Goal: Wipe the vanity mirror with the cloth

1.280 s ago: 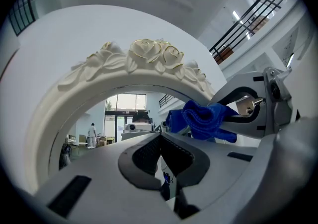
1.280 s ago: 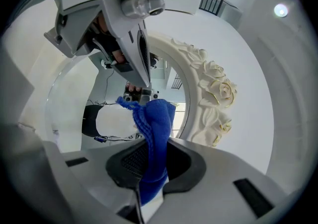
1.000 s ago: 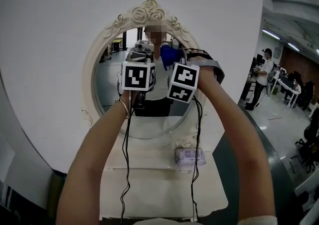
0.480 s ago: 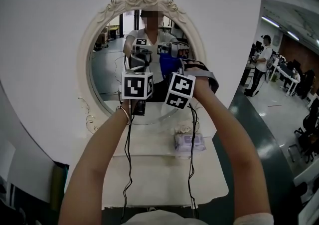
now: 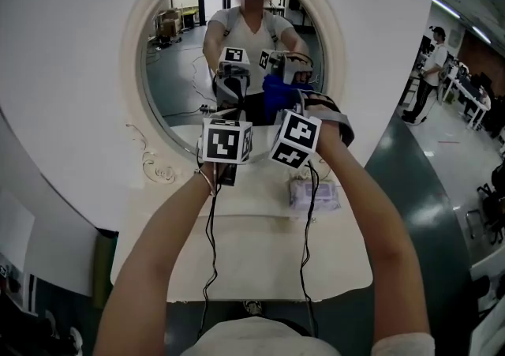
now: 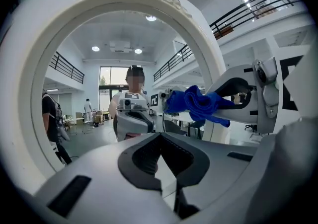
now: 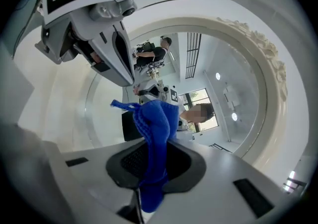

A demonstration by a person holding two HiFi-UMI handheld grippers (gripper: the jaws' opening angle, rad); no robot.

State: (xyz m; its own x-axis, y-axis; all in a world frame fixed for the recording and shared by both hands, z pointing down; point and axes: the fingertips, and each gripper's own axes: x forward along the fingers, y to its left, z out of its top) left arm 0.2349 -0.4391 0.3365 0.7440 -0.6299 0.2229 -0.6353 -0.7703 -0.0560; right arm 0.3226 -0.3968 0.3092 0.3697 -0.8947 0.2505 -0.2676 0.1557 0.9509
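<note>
Mirror (image 5: 180, 70) stands upright at the back of the table (image 5: 260, 252), an oval glass in a carved white frame, right in front of you. Cloth (image 7: 156, 118) is blue and bunched. Your right gripper (image 7: 155, 153) has its jaws clamped on it, with the loose end sticking out toward the glass. Left gripper (image 6: 161, 134) has its jaws together with nothing between them, held just beside the right one at the lower middle of the glass.

Progress: you've got the cloth gripped and up at the mirror, so pick-up looks done. Can't tell if the cloth is touching the glass or a hair off it. No streaks, wet marks or dust line show, so nothing says which part has been wiped. My read is that most of the wiping is left, with the upper glass and both sides to cover.

Surface: white tabletop, mostly bare, with a small packet (image 5: 314, 195) near the mirror's foot under your right wrist. Gripper cables trail down over it.

Room: curved white wall behind the mirror, dark floor, and a big open hall on the right with ceiling strip lights and a person (image 5: 432, 62) standing well apart.
</note>
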